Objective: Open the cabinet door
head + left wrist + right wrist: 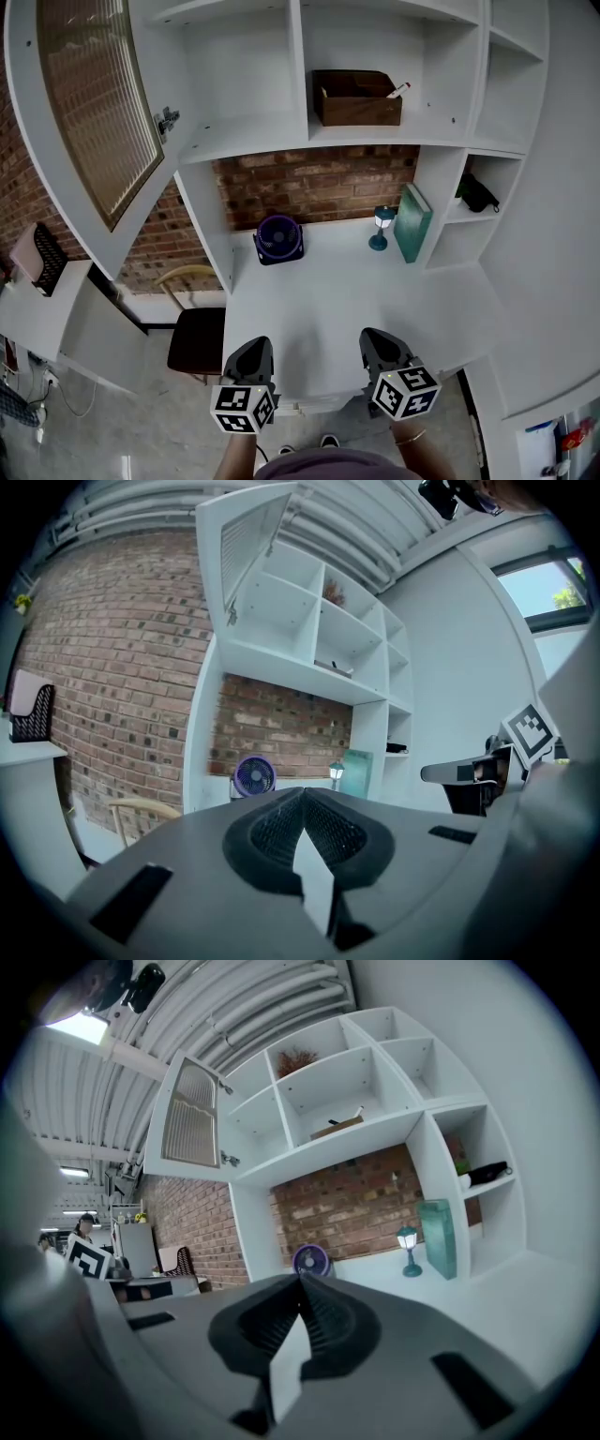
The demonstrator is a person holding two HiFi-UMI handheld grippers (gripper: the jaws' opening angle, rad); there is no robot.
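Plainly, both tools are closed and empty: the left gripper [253, 349] and the right gripper [378, 339] are held side by side at the near edge of the desk [319, 300], well short of the purple fan [278, 238]. The jaws of each are pressed together and nothing is caught between them. The cabinet door [94, 103] is seen high above and to the left of the fan, swung wide open from the shelf unit [253, 136]. Its ribbed glass panel is framed in white, and a hinge [167, 120] is shown at the edge of the bare left compartment. The door is touched by neither gripper. A small lamp [381, 228] is set to the right of the fan, with a green book [412, 222] stood upright just beyond it. A wooden box [358, 97] is placed on the shelf above and right of the fan. A chair [195, 333] is seen below and left of the fan, beside the desk
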